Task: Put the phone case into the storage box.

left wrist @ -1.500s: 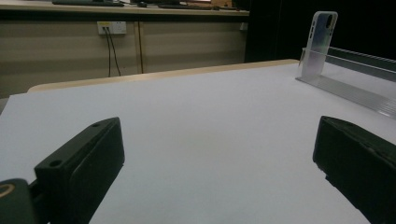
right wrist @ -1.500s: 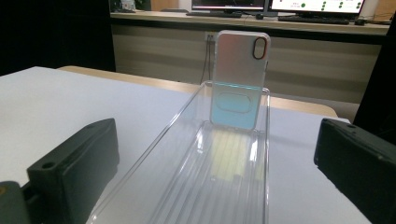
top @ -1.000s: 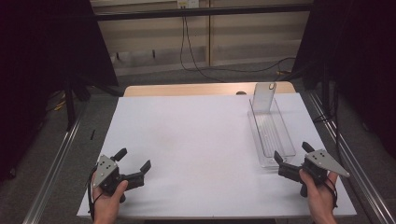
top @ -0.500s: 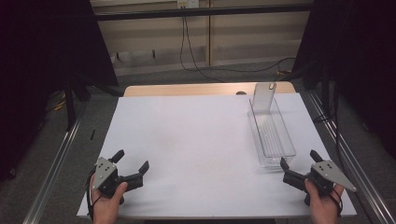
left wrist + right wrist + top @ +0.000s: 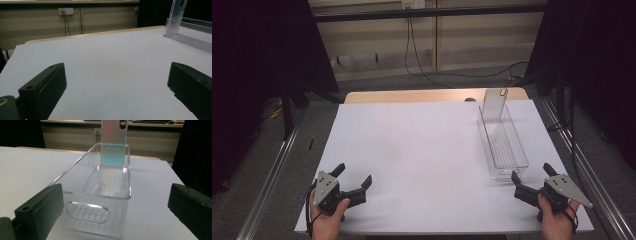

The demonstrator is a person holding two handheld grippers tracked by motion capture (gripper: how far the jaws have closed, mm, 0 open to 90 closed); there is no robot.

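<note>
While both hands rest low at the near table edge, right gripper point(image 5: 530, 176) wide open just before the clear ribbed plastic bin point(image 5: 502, 142), left gripper point(image 5: 353, 175) equally wide, well apart from it, perhaps grazing the white tabletop point(image 5: 422, 150).

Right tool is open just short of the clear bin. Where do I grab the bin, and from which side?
Take the clear bin by its near end wall, coming from the person's side where the right tool already faces it. That wall stands upright with an open rim, so one jaw could go inside and one outside. The long sides look too far apart to span.
</note>
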